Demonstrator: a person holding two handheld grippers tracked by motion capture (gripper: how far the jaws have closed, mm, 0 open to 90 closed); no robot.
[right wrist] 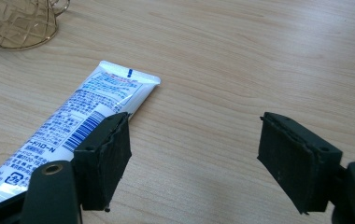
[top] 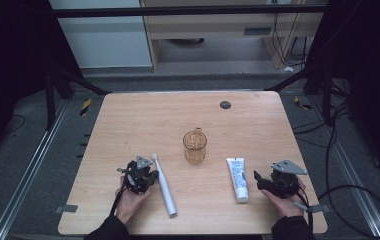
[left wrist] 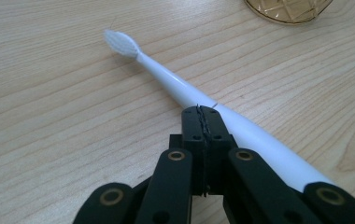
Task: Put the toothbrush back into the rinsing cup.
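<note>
Resting low on a wooden table (top: pixel 128 120), two hand-held grippers flank three items. The left gripper (top: pixel 139 176), jaws pressed together and empty, sits just beside a white toothbrush (top: pixel 163 185). The right gripper (top: pixel 264 181), jaws spread wide, sits beside a toothpaste tube (top: pixel 238 178). Farther back stands an amber glass mug (top: pixel 195 146).

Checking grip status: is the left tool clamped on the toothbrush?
No: the left tool is shut empty beside the toothbrush.
</note>
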